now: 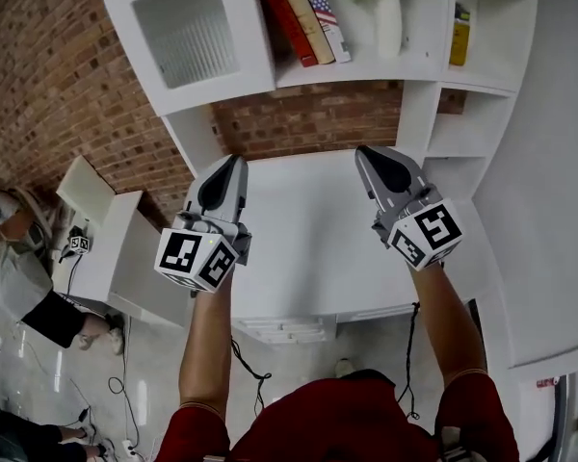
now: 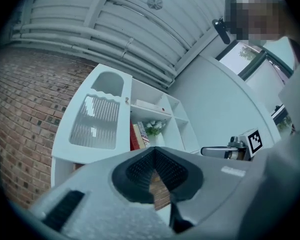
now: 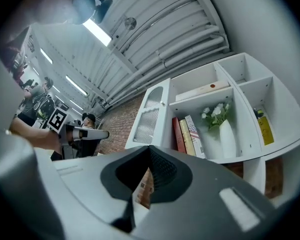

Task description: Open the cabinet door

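Note:
The white cabinet door [image 1: 188, 32] with a ribbed glass pane is closed, at the upper left of the white shelf unit. It also shows in the left gripper view as the door [image 2: 95, 121], with a small knob [image 2: 126, 100] near its upper right corner, and in the right gripper view as the door [image 3: 149, 116]. My left gripper [image 1: 233, 159] hovers over the white desk top [image 1: 299, 248], below the door and apart from it, shut and empty. My right gripper [image 1: 363, 150] is level with it to the right, also shut with nothing in it. Both point toward the shelf.
Three books [image 1: 303, 12], a white vase of flowers [image 1: 385, 12] and a yellow bottle [image 1: 459, 35] stand in the open shelves right of the door. A brick wall [image 1: 58, 85] lies behind. A low white side table [image 1: 106, 248] and a seated person [image 1: 19, 258] are at the left.

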Motion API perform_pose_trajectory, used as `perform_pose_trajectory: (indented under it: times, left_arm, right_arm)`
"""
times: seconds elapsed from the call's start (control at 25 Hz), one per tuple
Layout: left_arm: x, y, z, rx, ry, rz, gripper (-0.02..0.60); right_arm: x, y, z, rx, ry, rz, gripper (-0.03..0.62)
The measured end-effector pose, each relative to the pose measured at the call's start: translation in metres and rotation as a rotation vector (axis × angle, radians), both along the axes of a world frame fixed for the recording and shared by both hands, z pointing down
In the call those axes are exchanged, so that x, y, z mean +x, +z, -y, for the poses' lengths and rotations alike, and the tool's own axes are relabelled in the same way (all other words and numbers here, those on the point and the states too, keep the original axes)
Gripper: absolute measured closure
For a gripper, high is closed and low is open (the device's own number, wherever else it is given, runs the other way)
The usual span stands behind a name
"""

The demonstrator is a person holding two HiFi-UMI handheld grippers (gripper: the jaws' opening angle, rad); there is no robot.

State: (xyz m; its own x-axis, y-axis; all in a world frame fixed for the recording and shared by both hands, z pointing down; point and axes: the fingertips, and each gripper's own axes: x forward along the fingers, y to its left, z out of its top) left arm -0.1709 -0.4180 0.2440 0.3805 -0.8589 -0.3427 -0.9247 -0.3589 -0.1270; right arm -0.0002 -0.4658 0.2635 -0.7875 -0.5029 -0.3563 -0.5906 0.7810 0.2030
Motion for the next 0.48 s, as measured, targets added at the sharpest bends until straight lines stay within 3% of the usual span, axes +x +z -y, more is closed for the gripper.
perform_pose_trajectory:
  times: [0.28, 0.48]
  left_arm:
    - [0.012, -0.044, 0.057, 0.023, -0.036, 0.011, 0.578]
    - [0.007, -0.083, 0.093, 0.029, -0.02, -0.028, 0.578]
  right_arm:
    - [-0.001, -0.021, 0.059, 0.036, -0.094, -0.011, 0.582]
    - [-0.006, -0.029, 0.086, 0.046, -0.122, -0.006, 0.582]
